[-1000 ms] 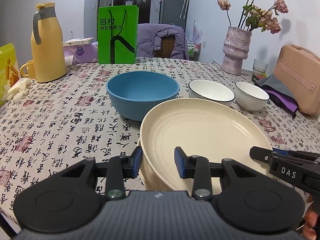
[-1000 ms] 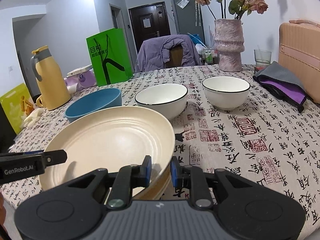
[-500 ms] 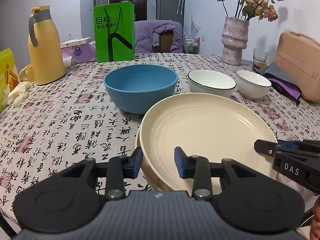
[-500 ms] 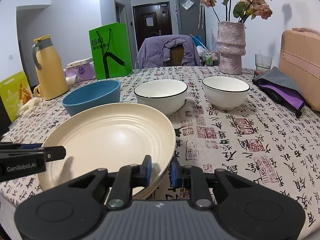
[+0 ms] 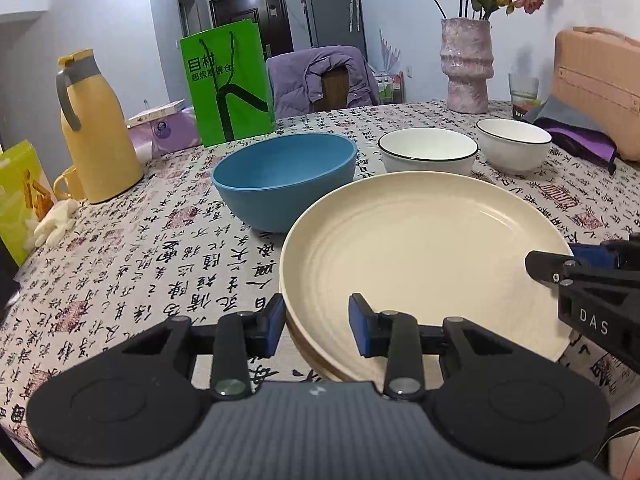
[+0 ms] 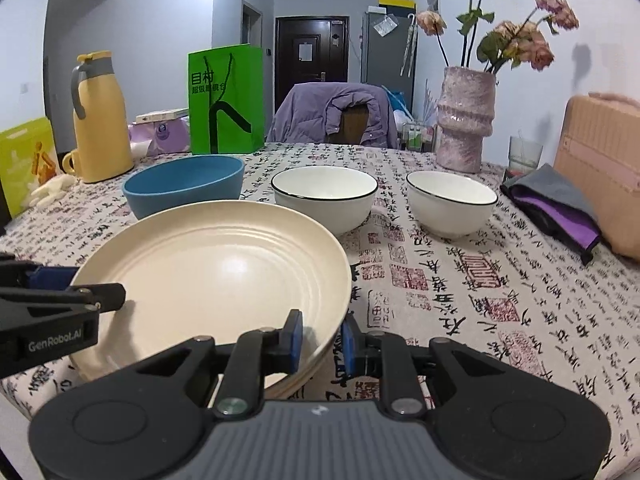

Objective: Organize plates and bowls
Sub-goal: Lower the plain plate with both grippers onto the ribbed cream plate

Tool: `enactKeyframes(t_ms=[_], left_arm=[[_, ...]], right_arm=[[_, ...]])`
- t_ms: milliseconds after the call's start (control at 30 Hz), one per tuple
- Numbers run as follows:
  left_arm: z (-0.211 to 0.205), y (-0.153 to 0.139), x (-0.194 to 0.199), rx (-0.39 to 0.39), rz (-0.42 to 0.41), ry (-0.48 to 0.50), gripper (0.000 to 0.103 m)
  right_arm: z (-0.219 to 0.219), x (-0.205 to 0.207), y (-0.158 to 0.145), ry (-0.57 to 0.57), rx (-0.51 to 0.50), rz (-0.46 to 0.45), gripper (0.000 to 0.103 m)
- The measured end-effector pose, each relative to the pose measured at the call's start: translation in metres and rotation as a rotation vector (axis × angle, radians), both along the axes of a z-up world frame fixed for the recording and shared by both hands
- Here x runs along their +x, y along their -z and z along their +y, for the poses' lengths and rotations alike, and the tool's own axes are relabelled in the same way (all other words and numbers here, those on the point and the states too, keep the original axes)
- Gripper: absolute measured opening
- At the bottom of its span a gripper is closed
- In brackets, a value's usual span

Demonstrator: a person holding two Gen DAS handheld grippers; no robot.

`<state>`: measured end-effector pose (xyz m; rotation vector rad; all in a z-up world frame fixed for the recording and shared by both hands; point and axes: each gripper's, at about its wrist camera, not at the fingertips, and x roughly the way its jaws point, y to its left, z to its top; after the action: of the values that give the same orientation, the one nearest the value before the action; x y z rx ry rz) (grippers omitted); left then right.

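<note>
On the patterned tablecloth [image 5: 120,272], cream plate [image 5: 420,256] gripped at opposite rims by left tongs [image 5: 316,326] and right tongs [image 6: 320,342]

Right gripper [image 6: 319,339]: closed on the plate's near right rim, one pad inside, one outside.
Left gripper [image 6: 102,294]: seen at the plate's left rim.
Plate [image 6: 208,276]: cream, ridged.
Blue bowl [image 6: 184,184]: behind the plate.
White bowls [image 6: 324,196] [image 6: 452,202]: side by side, apart.
Table [image 6: 480,300]: covered by printed cloth.
</note>
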<state>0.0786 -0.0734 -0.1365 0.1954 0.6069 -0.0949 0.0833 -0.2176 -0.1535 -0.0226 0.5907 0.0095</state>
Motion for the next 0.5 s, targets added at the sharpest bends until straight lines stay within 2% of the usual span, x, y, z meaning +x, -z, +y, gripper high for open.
enactKeyframes(t_ms=[267, 500], left_arm=[[-0.003, 0.003, 0.0, 0.045, 0.003, 0.004, 0.035], [-0.004, 0.008, 0.004, 0.065, 0.03, 0.003, 0.035]], right_arm=[[0.011, -0.001, 0.001, 0.004, -0.083, -0.014, 0.02], [0.016, 0.0, 0.003, 0.01, -0.115, 0.001, 0.021]])
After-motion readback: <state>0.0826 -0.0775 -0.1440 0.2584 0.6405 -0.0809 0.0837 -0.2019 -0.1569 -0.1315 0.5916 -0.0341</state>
